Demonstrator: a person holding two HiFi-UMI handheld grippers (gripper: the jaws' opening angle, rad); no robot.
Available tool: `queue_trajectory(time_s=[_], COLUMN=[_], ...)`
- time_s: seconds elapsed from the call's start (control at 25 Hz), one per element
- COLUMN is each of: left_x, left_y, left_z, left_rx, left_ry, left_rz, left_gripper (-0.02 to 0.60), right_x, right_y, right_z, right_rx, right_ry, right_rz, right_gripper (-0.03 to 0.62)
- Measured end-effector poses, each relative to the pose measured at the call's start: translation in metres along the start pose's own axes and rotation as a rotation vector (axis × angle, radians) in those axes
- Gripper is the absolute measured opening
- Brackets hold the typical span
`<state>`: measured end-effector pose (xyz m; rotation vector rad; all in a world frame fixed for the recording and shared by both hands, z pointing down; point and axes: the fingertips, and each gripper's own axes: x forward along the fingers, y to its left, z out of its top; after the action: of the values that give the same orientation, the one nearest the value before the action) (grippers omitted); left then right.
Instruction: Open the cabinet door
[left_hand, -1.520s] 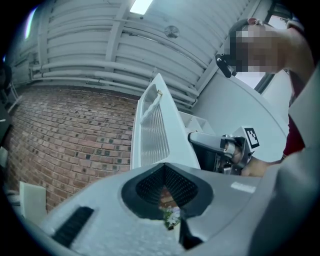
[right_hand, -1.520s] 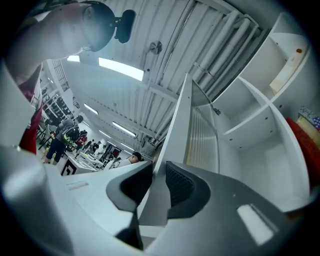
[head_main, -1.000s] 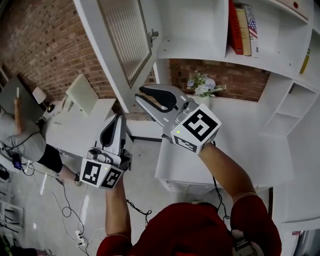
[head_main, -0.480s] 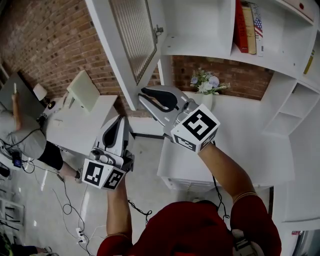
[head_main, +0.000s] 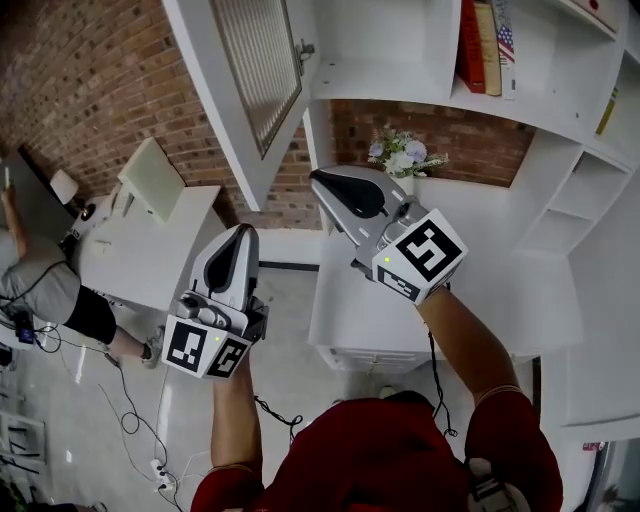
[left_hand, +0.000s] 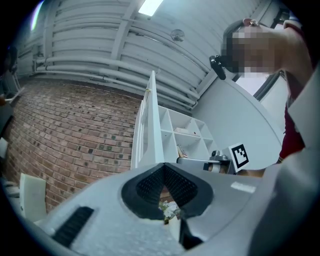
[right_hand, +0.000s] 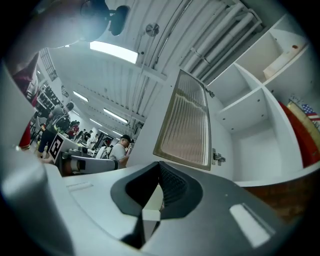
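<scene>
The cabinet door (head_main: 255, 80) stands swung wide out from the white shelf unit (head_main: 400, 82), above both grippers and touched by neither. It looks like a stiff, light frame around a ribbed glass pane — probably fragile there, so I would take hold of the white free edge. The left gripper (head_main: 242, 234) and the right gripper (head_main: 320, 180) both have their jaws pressed together, with nothing between them.

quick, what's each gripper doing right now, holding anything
left gripper: closed, holding nothing
right gripper: closed, holding nothing
</scene>
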<state>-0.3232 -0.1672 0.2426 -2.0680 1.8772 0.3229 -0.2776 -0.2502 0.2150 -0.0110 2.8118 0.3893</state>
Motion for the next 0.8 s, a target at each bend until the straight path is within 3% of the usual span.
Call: queue_trajectory(time_s=[0.24,0.44,0.8], left_x=[0.004,0.017,0.057], left_y=[-0.020,-0.045,-0.097], left_z=[-0.011,-0.020,-0.032], left_rx=[-0.026,-0.043,-0.073], left_ry=[-0.005,0.010,0.011], left_rz=[-0.067,-0.102,-0.121], left_gripper=[-0.002,-0.002,-0.002], right_x=[-0.041,-0.073,-0.131], right_y=[-0.003,0.002,-0.022], right_z=[-0.006,-0.013,-0.019], right_rx=[-0.050,-0.094,-0.052], right_ry=[0.038,0.063,0.039], right_rz=[-0.081,-0.098,-0.160], right_gripper=[0.012,0.012,0.012])
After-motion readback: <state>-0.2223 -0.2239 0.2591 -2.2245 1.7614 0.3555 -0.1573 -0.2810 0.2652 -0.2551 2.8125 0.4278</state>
